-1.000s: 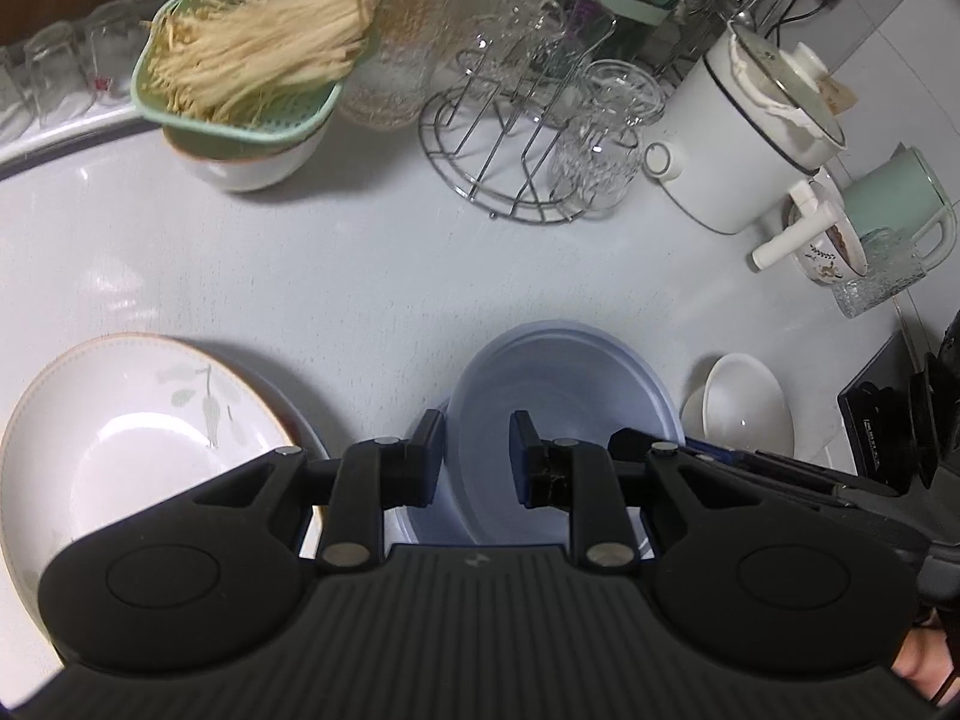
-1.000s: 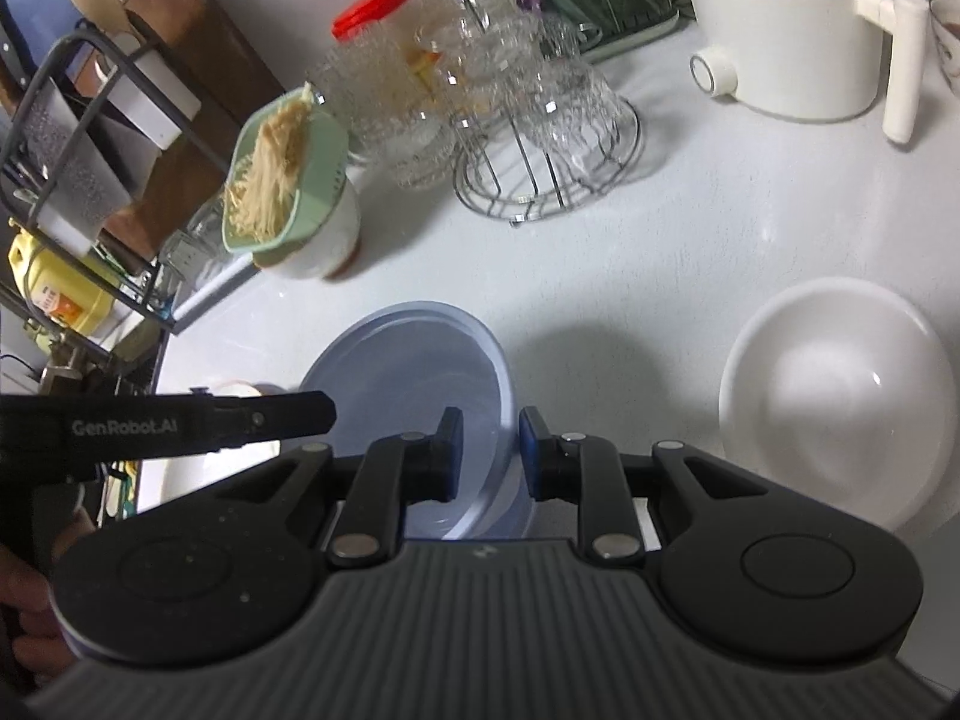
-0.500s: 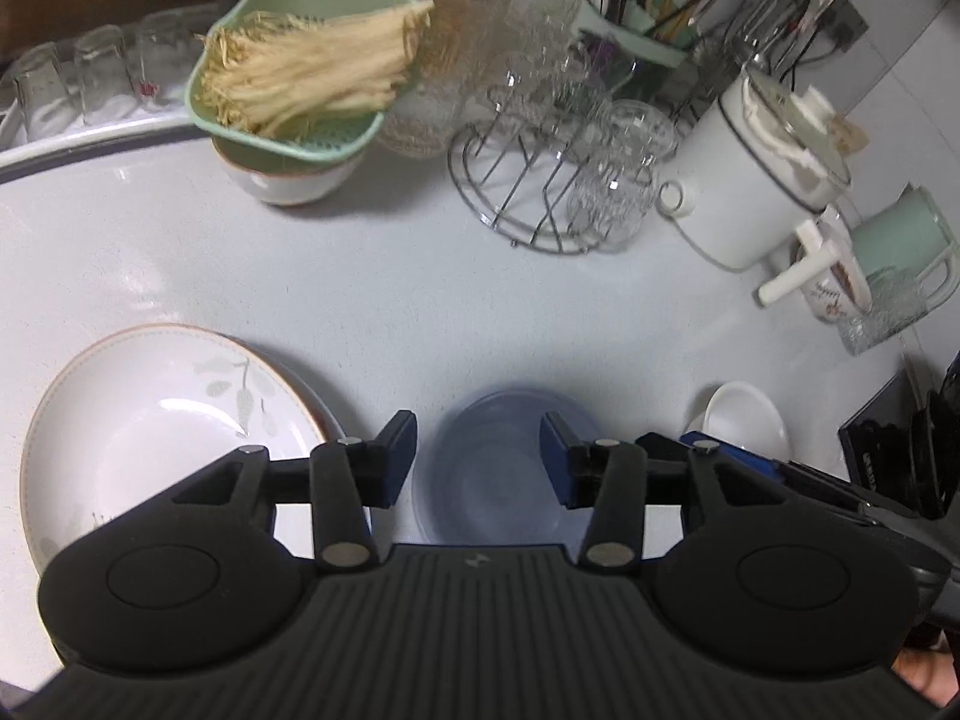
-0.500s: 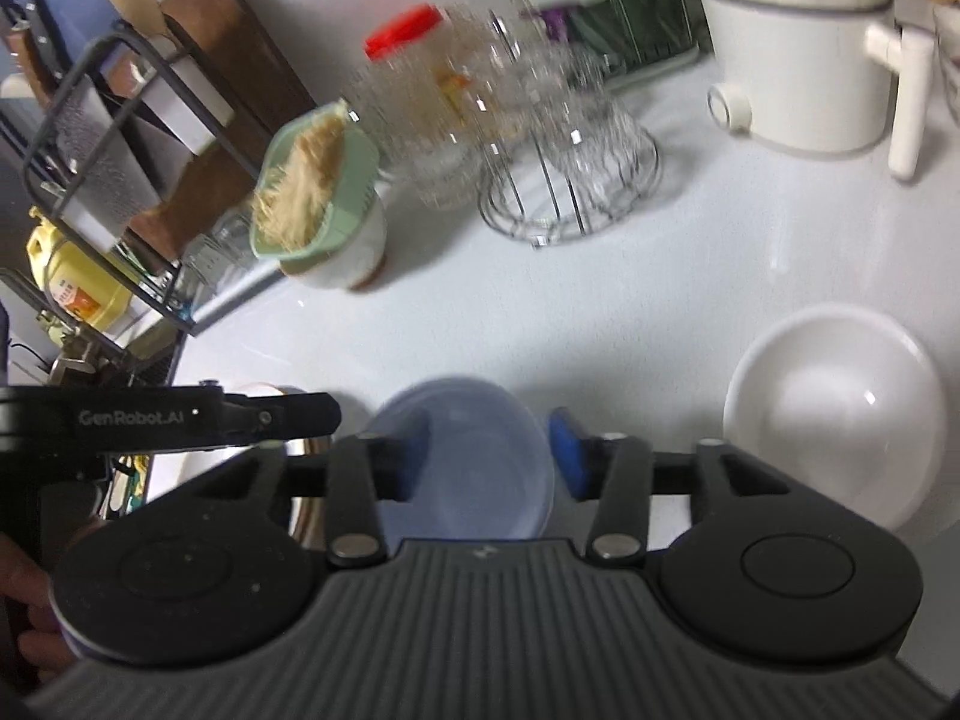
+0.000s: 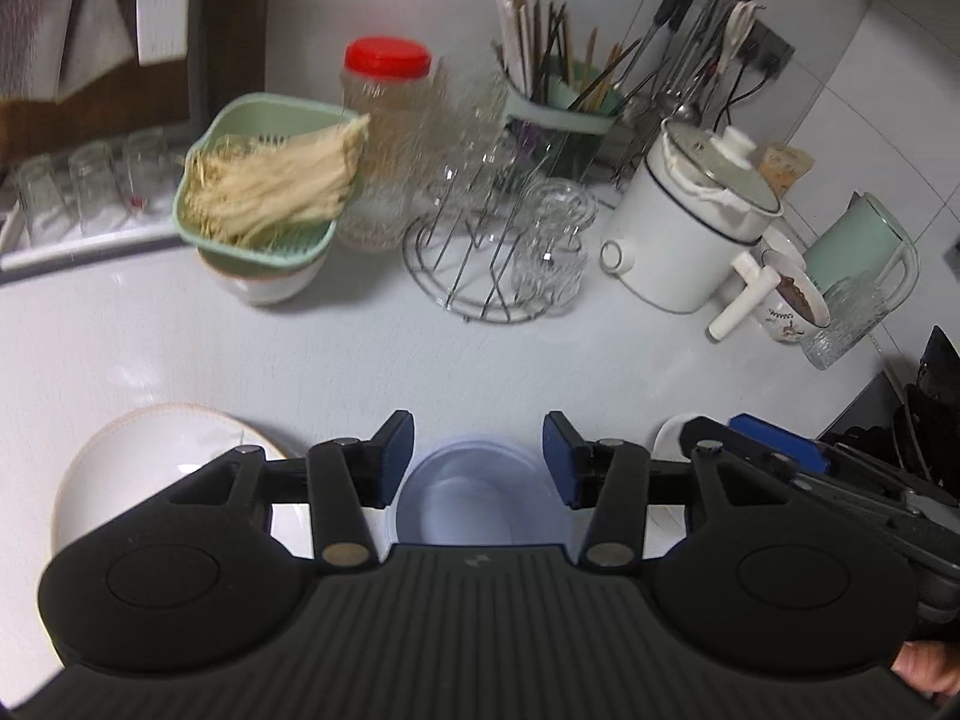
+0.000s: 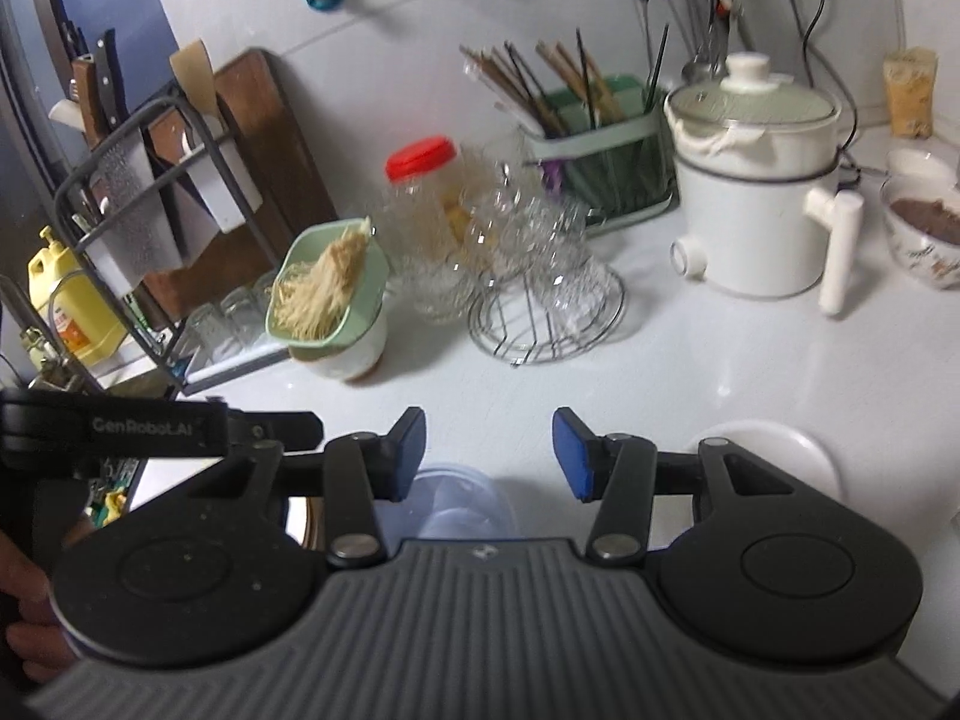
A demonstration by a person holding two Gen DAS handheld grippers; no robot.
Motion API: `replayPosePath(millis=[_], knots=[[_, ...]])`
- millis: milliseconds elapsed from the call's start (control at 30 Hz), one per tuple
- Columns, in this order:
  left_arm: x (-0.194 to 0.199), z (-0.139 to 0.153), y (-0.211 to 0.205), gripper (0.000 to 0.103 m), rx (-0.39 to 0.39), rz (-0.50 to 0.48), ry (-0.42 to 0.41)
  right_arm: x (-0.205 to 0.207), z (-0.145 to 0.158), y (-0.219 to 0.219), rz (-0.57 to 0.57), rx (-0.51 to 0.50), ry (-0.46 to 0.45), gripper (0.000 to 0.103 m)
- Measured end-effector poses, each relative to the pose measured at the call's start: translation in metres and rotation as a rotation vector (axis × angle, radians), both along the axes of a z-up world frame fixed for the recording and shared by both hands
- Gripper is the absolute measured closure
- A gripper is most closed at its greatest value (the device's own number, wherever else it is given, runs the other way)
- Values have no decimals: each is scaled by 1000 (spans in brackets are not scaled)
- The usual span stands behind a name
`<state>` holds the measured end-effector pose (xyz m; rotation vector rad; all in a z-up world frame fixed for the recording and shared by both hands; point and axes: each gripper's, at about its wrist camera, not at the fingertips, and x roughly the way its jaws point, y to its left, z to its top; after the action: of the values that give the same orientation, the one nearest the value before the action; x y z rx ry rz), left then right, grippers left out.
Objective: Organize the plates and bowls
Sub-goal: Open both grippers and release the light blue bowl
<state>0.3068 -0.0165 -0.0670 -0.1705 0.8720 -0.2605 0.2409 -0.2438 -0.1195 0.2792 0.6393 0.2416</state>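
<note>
- The left tool (image 5: 477, 459) hangs above the near part of the white table (image 5: 300, 348), looking steeply down and forward, its two blue-padded fingers (image 5: 398, 459) spread apart and gripping nothing.
- The right tool (image 6: 489, 456) is posed much the same just beside it, fingers spread, nothing between them; its dark body crosses the right side of the left wrist view.
- A translucent blue bowl (image 5: 480, 495) sits on the table below the gap of the left tool, clear of both pads; in the right wrist view it lies low and slightly left of that tool's gap.
- A white plate with a thin orange rim (image 5: 162, 456) lies toward the table's near left, partly hidden by the left tool's body.
- A small white bowl (image 6: 774, 456) rests right of the blue bowl, apart from it, behind the right tool's right finger.
- Farther back stand a green colander of noodles (image 5: 270, 186), a wire rack of glasses (image 5: 480, 264) and a white electric pot (image 5: 690, 228).
</note>
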Motion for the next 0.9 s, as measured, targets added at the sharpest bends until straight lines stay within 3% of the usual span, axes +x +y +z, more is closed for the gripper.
replayPosePath(millis=[267,400,667,900], knots=[[-13,18,-22,46,68,-72,-46,-16,15,-9,-67,-12,-29,53],[-18,20,-31,46,93,-95,-66,-26,19,-9,-100,-74,-52,53],[-26,17,-45,45,75,-144,-45,-43,17,-26,-188,-84,-54,53],[-23,10,-67,45,114,-189,-10,-58,14,-41,-292,-109,-56,53]])
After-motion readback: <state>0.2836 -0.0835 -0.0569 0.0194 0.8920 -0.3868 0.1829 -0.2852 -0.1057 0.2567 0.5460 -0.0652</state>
